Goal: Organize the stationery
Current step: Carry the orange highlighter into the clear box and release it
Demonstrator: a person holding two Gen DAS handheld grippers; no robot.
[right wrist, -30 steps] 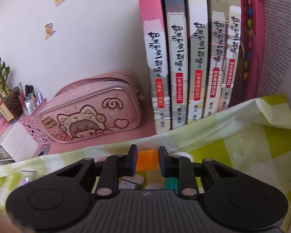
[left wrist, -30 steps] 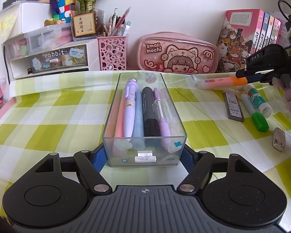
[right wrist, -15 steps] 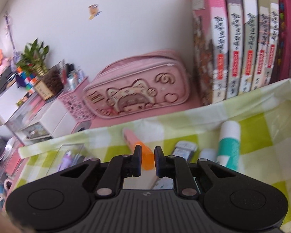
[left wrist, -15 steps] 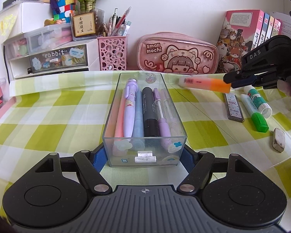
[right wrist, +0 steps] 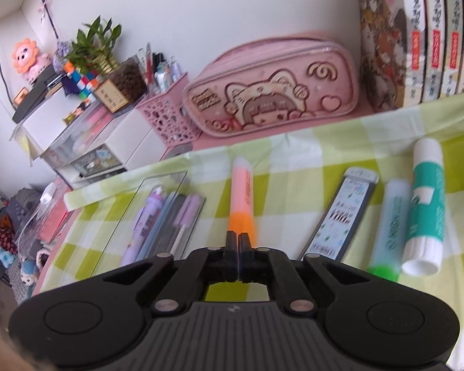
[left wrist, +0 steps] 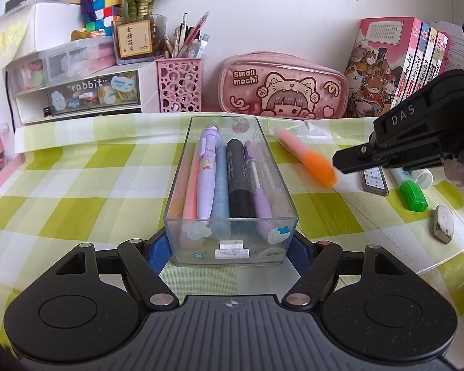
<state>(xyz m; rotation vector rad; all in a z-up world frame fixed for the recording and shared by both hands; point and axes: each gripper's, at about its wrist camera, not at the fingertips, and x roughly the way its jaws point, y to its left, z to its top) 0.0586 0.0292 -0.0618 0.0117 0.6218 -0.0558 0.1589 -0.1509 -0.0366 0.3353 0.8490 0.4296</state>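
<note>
Right gripper (right wrist: 238,238) was the one that mattered: its jaws had just been closing and now stood pressed together with nothing visibly between them. The orange highlighter (right wrist: 242,198) sat straight ahead of the tips, orange cap end nearest them and pale end pointing away toward the back wall. Its long axis ran nearly in line with the gripper. I couldn't tell whether the cap still touched the tips, or whether the pen was resting on the checked tablecloth (left wrist: 77,185) or just above it, because it was blurred. The target, the clear box (left wrist: 281,179), lay just to the left of the highlighter, long axis front to back. The highlighter slanted across that line, its pale end close to the box's far right corner. Left gripper (left wrist: 230,247) was clamped across the box's near end, pads on both side walls, so it was busy steadying. My read: the right hand was nearer and had to regrip before carrying the pen left over the rim. Count: six pens (left wrist: 207,173) in the box as far as I could make out, packed lengthwise. Loose on the cloth: one orange highlighter, one flat refill case (right wrist: 340,216), one green highlighter (right wrist: 393,216), one glue stick (right wrist: 425,204), one eraser (left wrist: 443,224).
</note>
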